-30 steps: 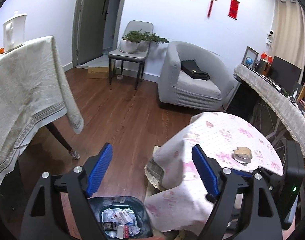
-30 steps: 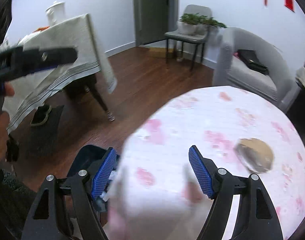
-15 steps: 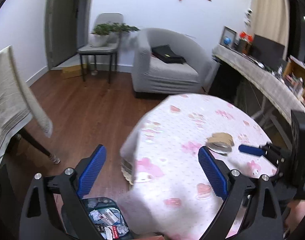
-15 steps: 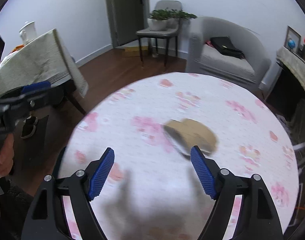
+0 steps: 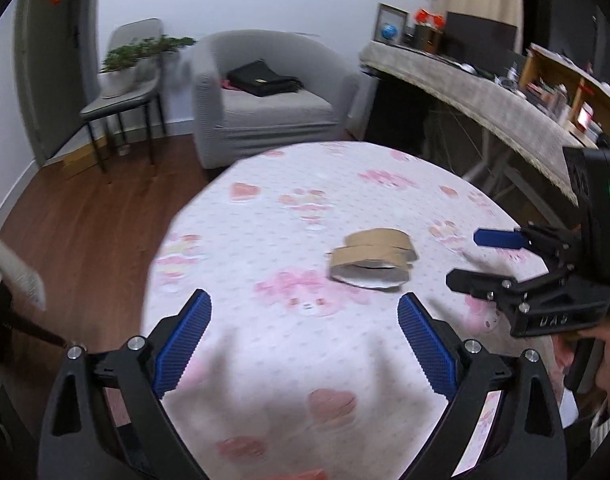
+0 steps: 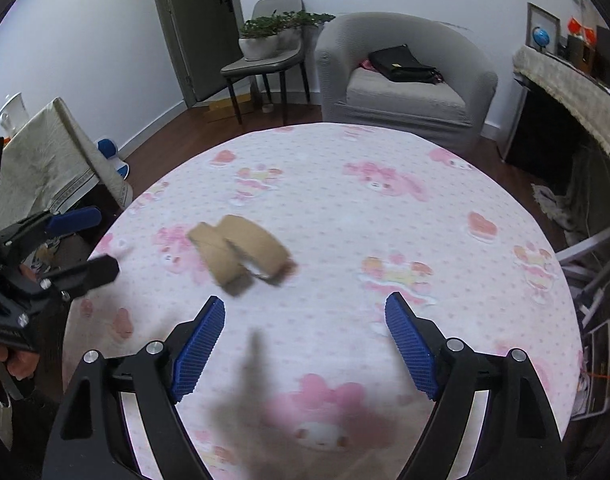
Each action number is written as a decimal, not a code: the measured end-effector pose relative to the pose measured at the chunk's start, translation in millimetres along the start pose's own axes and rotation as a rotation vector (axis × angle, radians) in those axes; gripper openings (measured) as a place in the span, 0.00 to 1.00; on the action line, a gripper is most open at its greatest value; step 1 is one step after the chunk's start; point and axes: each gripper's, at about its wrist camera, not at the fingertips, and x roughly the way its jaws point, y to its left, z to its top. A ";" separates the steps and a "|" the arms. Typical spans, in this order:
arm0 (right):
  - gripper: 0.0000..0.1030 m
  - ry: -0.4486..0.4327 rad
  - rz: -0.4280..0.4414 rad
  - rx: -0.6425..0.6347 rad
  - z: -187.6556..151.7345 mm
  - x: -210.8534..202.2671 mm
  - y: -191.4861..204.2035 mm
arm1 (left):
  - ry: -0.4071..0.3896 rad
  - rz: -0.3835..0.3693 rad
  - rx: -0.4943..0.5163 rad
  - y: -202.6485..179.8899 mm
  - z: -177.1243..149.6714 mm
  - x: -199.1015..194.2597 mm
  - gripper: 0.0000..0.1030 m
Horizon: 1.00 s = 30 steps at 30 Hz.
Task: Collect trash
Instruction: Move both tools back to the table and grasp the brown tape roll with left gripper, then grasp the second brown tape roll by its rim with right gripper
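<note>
Two empty brown cardboard tape cores [image 5: 371, 258] lie side by side, touching, on a round table with a pink cartoon cloth [image 5: 289, 200]. They also show in the right wrist view [image 6: 239, 254]. My left gripper [image 5: 305, 344] is open and empty, hovering above the table short of the cores. My right gripper [image 6: 305, 344] is open and empty, above the table with the cores ahead to its left. Each gripper shows in the other's view: the right one [image 5: 479, 258] at the cores' right, the left one [image 6: 89, 244] at their left.
A grey armchair [image 6: 405, 80] with a black bag [image 6: 401, 64] stands beyond the table. A chair with a potted plant [image 6: 273, 40] is by the door. A cloth-covered table [image 6: 53, 160] stands at the left, a long covered counter [image 5: 485, 96] at the right.
Both grippers have swung from the floor bin up over the round table. The bin has left view. The tape cores now lie closer, in front of both grippers. Both stay open.
</note>
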 end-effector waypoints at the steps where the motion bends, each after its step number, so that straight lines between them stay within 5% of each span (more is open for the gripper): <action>1: 0.81 -0.001 0.002 0.007 -0.7 -0.8 -5.7 | 0.006 -0.010 0.014 -4.3 0.6 5.4 0.93; 20: 0.81 0.032 0.061 0.012 -13.1 1.4 -44.9 | 0.102 -0.058 0.068 -36.8 14.5 68.5 0.92; 22: 0.81 0.032 0.070 0.010 -12.4 2.3 -43.7 | 0.109 -0.075 0.065 -37.7 14.4 70.8 0.73; 24: 0.81 0.030 0.073 0.009 -10.9 2.9 -41.2 | 0.112 -0.062 0.069 -38.2 13.8 70.9 0.65; 30: 0.81 0.012 0.098 -0.010 -2.1 7.2 -24.1 | 0.103 -0.058 0.031 -25.4 12.9 57.0 0.64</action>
